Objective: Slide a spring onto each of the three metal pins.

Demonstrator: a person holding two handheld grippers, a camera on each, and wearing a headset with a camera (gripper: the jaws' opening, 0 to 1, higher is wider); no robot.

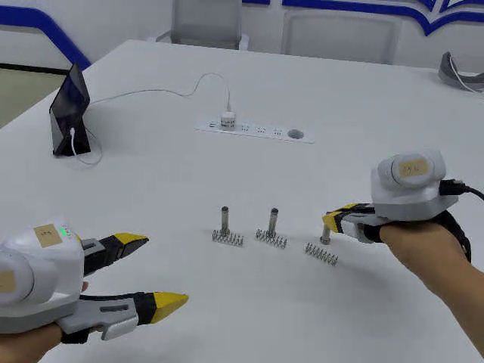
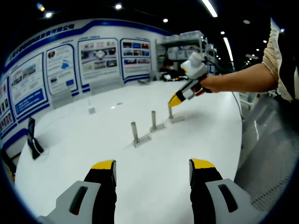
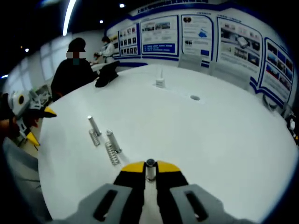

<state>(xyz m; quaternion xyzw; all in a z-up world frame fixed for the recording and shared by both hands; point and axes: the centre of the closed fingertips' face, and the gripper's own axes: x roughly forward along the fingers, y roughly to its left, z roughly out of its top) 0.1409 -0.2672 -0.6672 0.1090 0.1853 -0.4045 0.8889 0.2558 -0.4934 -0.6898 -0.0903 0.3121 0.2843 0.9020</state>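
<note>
While right tongs (image 3: 150,168) clench the end pin (image 1: 325,237), hold it upright w/ steady grip; left tongs (image 2: 153,164), released, should fetch its spring (image 1: 321,254).

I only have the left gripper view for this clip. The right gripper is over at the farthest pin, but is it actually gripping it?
Observer: Yes. In the right gripper view, the right gripper has its jaws closed on the top of that pin.
Reviewer: Is any spring on a pin?
Observer: No. The head view shows all three lying on the table, one beside each pin: left spring, middle spring, right spring.
</note>
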